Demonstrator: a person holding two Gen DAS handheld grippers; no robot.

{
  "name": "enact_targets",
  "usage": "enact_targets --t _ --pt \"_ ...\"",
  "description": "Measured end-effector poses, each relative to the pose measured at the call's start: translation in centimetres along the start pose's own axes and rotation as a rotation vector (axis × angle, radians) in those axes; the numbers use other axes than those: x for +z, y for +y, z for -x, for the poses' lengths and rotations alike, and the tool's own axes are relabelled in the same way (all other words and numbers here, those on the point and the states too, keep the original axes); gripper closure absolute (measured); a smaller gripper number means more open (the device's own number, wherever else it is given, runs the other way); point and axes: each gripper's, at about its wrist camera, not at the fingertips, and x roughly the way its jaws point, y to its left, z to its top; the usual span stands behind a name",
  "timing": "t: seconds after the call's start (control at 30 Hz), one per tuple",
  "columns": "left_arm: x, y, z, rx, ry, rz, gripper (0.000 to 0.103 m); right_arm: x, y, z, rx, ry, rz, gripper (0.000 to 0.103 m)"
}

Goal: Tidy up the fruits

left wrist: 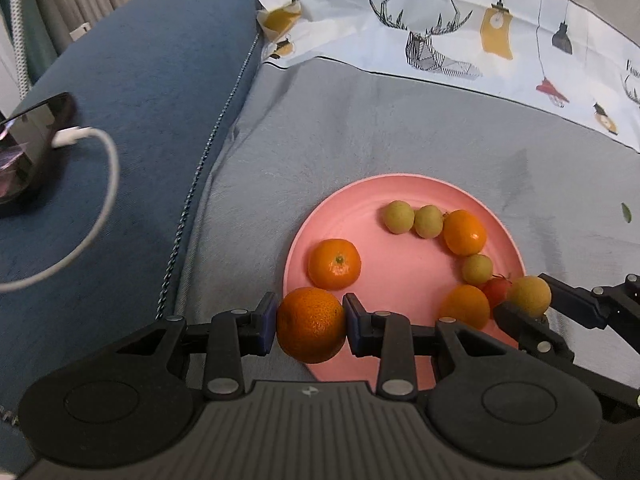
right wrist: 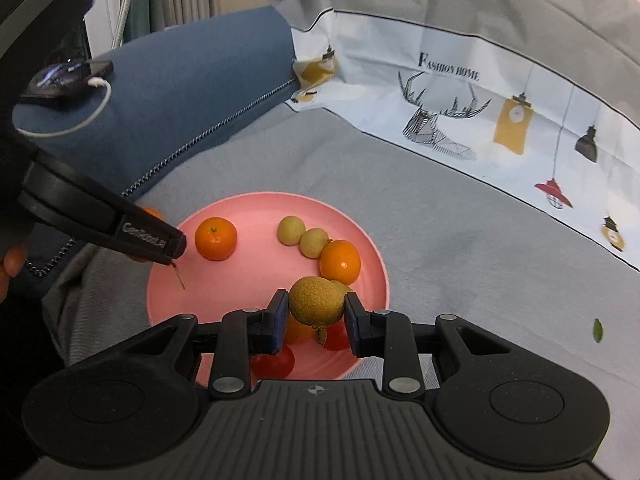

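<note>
A pink plate (left wrist: 404,196) (right wrist: 224,296) lies on a grey sheet and holds several tangerines, small yellow-green fruits and red tomatoes. My left gripper (left wrist: 311,324) is shut on a tangerine (left wrist: 310,330) over the plate's near left rim. My right gripper (right wrist: 316,312) is shut on a rough yellow-green fruit (right wrist: 316,300) above the plate's near right part; it shows in the left wrist view (left wrist: 528,296) too. The left gripper (right wrist: 160,240) appears in the right wrist view, mostly hiding its tangerine (right wrist: 154,214).
A blue cushion (left wrist: 132,92) (right wrist: 192,80) lies left of the plate, with a phone (left wrist: 28,148) and white cable (left wrist: 100,184) on it. A printed white cloth (left wrist: 480,28) runs along the back. A small green leaf (right wrist: 597,330) lies on the sheet at right.
</note>
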Motion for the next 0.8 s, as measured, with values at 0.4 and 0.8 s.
enact_targets --t 0.4,0.8 --pt "-0.1 -0.2 2.7 0.036 -0.114 -0.040 0.000 0.7 1.0 0.5 0.056 -0.038 0.117 0.021" --pt "-5.8 1.6 10.8 0.027 -0.101 0.027 0.000 -2.3 -0.3 9.0 -0.079 0.002 -0.200 0.008"
